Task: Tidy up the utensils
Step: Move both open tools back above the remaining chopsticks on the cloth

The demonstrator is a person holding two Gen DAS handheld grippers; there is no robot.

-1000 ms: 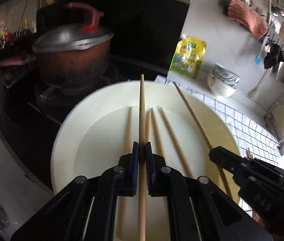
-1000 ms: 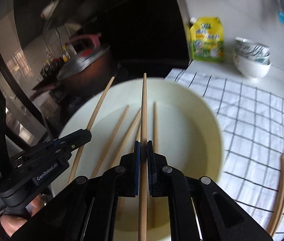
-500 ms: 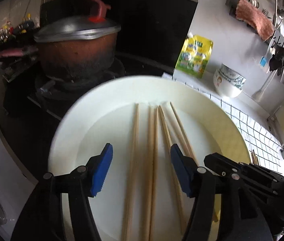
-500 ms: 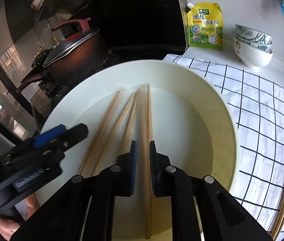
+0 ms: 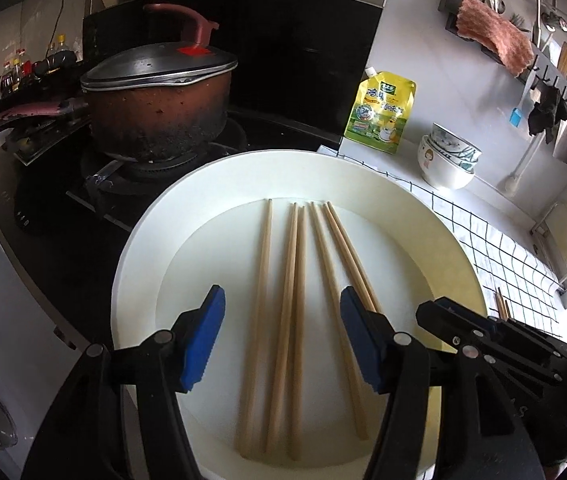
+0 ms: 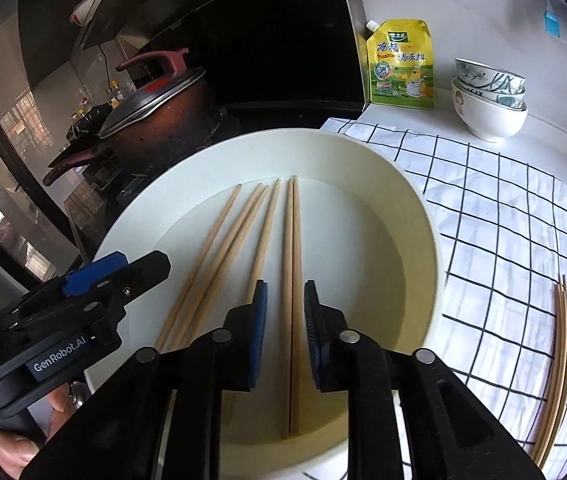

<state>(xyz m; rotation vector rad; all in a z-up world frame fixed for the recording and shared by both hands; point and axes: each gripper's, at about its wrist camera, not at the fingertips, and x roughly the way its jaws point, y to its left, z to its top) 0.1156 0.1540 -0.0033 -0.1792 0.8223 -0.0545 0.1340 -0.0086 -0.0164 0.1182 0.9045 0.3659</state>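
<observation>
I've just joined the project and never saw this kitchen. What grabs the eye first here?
A big cream plate fills the middle, with six wooden chopsticks lying side by side in it, under both open tongs: left tongs, right tongs. Behind it on the stove sits a scorched lidded pot; to the right, more chopsticks on the cloth lie on the checked cloth.

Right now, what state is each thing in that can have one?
Left gripper: open, empty.
Right gripper: open, empty.
Chopsticks in plate: six, lying flat.
Plate: holding them.
Pot: lidded.
Bowls: stacked.
Chopsticks on cloth: not yet moved.
</observation>
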